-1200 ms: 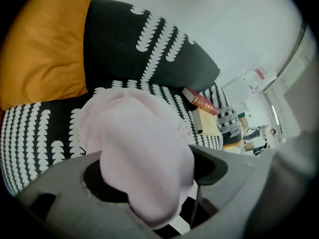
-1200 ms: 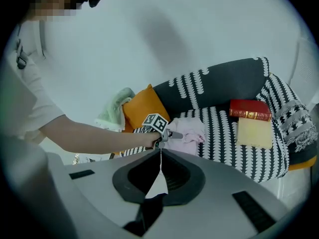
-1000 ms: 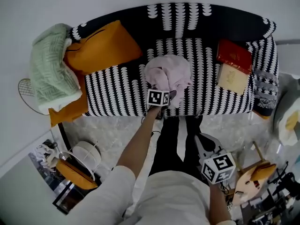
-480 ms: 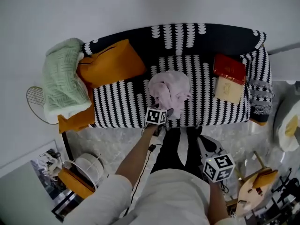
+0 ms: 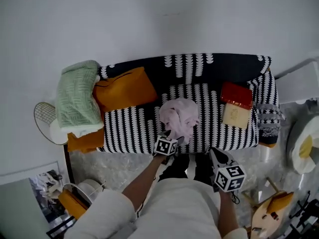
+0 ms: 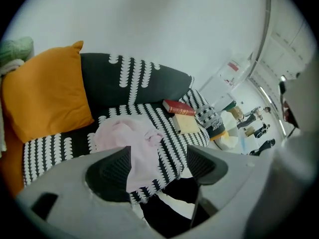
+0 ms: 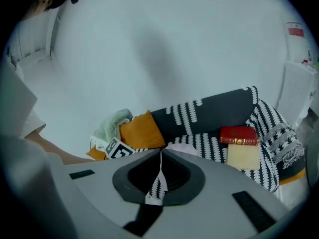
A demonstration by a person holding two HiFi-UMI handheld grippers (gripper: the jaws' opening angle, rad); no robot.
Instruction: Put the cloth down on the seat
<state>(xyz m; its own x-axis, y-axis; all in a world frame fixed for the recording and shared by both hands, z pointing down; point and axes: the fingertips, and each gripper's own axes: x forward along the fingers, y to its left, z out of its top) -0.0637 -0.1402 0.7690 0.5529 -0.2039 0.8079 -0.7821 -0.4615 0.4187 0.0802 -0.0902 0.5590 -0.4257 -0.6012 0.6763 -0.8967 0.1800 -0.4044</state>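
- the pink cloth (image 5: pixel 179 114) lies crumpled in a heap on the middle of the striped sofa seat (image 5: pixel 134 128). it sits between the orange cushion (image 5: pixel 124 88) and the red book (image 5: pixel 236 94), touching neither.
- the left gripper (image 5: pixel 172 135) hangs just in front of the heap and clear of it. its jaws are wide apart and have just been closing a little, with nothing between the pads. in the left gripper view the cloth (image 6: pixel 134 138) shows beyond the gap, on the seat.
- the right gripper (image 7: pixel 159 176) has its jaws pressed together on nothing, and it is held back near the person's body.
- judged from its folds, the cloth is light, soft and limp. it would sag and trail from any single pinch, and it is not fragile.
- if it needs another hold, a raised fold at the top of the heap looks the best place, taking several layers at once so thin fabric does not slip out.
- as it lies, the cloth appears already set down.
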